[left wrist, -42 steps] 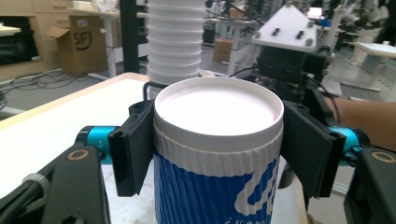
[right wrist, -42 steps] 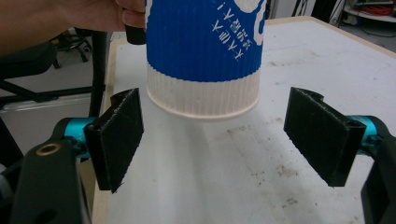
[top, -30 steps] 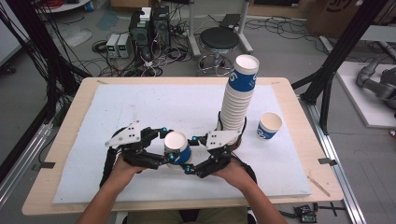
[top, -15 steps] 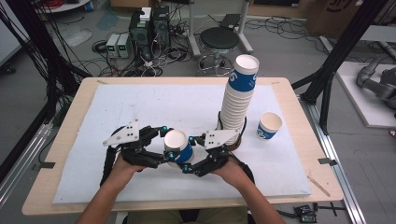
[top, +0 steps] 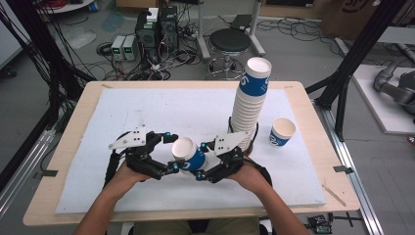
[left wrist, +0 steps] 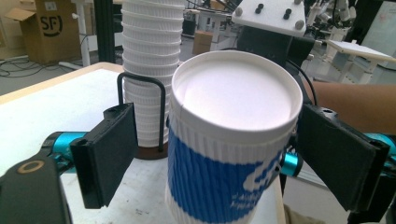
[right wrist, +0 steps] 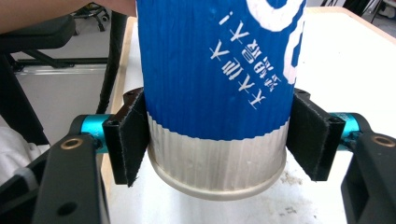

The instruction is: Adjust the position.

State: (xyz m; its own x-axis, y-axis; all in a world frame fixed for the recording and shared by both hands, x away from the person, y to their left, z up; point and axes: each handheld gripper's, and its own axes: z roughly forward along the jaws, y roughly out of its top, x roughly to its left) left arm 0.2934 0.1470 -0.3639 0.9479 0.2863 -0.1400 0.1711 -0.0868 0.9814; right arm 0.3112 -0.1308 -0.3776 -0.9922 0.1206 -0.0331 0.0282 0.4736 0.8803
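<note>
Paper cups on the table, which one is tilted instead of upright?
The cup between the grippers, leaning off vertical. The single cup and the tall stack stand upright.

cup rim cut off, stack top cropped

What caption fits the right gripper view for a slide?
Right gripper closed on the base of a blue-and-white paper cup above the white table mat.
</note>
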